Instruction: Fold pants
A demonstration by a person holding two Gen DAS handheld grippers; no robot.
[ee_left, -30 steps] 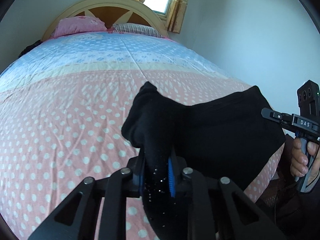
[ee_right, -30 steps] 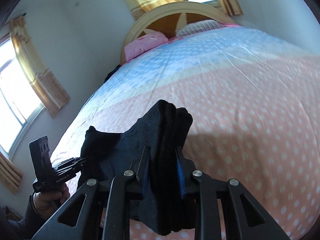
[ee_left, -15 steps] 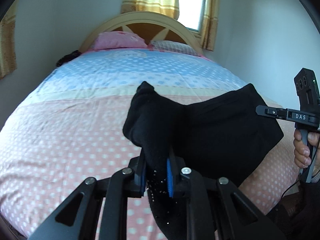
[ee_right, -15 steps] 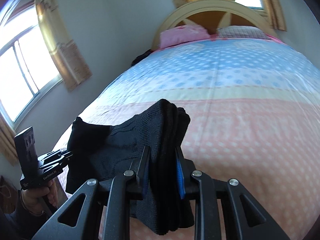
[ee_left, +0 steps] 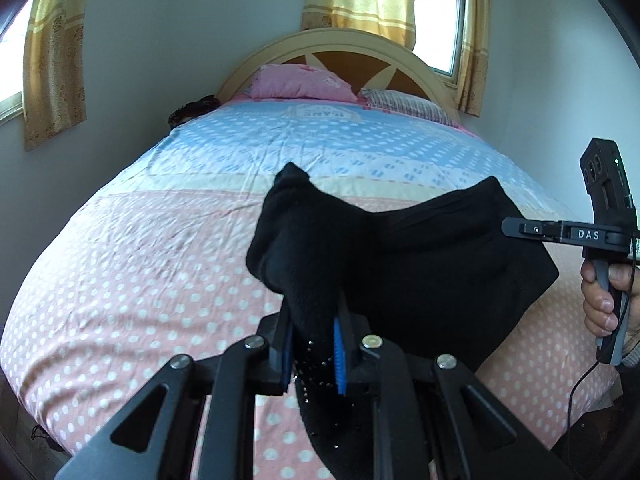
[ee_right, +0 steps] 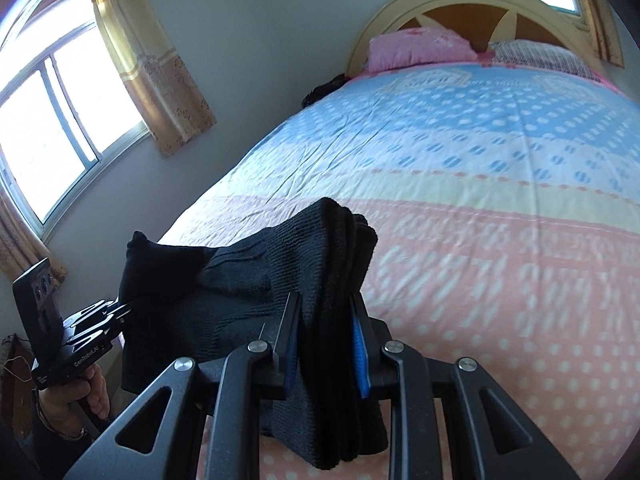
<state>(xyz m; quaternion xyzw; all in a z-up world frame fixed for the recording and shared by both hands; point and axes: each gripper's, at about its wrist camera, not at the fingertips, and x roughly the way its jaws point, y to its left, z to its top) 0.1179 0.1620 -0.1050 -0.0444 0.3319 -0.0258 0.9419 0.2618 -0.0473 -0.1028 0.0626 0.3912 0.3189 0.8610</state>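
My left gripper (ee_left: 313, 334): 2 blue-padded fingers pinched on a bunched corner of the black pants (ee_left: 420, 264). My right gripper (ee_right: 325, 344): fingers clamped on a thick ribbed fold of the same pants (ee_right: 240, 292).

Pants: 1 item, hanging stretched between both grippers above the near end of the bed (ee_left: 140, 248), loose ends drooping below each grip.

Right hand (ee_left: 604, 300): seen at the right edge of the left wrist view, wrapped on its handle. Left hand (ee_right: 76, 400): low left in the right wrist view.

Bedspread: pink dotted near, blue dotted far. Far end: 1 pink pillow (ee_left: 304, 82), 1 striped pillow (ee_left: 404, 104), arched headboard (ee_left: 340, 44). Yellow curtains (ee_right: 152, 60) on the windows.
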